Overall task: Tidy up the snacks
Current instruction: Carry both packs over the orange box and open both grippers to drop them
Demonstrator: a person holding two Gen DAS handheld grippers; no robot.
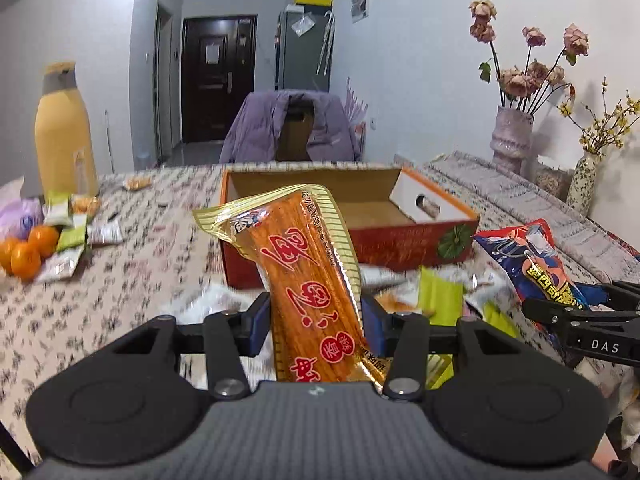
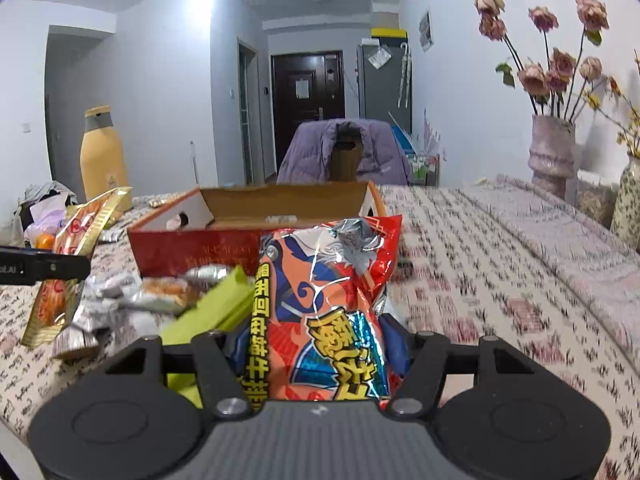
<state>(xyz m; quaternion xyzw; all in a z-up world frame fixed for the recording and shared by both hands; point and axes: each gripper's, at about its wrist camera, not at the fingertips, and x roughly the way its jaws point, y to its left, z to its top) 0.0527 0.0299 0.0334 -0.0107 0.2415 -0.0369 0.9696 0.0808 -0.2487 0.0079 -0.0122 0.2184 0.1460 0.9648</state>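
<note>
My left gripper is shut on an orange snack pack with a gold-striped border, held upright just in front of the open red cardboard box. In the right wrist view my right gripper is shut on a red and blue crinkly snack bag, also raised before the red box. That bag shows at the right of the left view as the red and blue bag. The orange pack appears at the left of the right view. Loose small snack packets lie in a heap below.
A yellow thermos stands far left, with oranges and small packets near it. Two vases of flowers line the right wall side. A chair draped in a purple jacket stands behind the patterned table.
</note>
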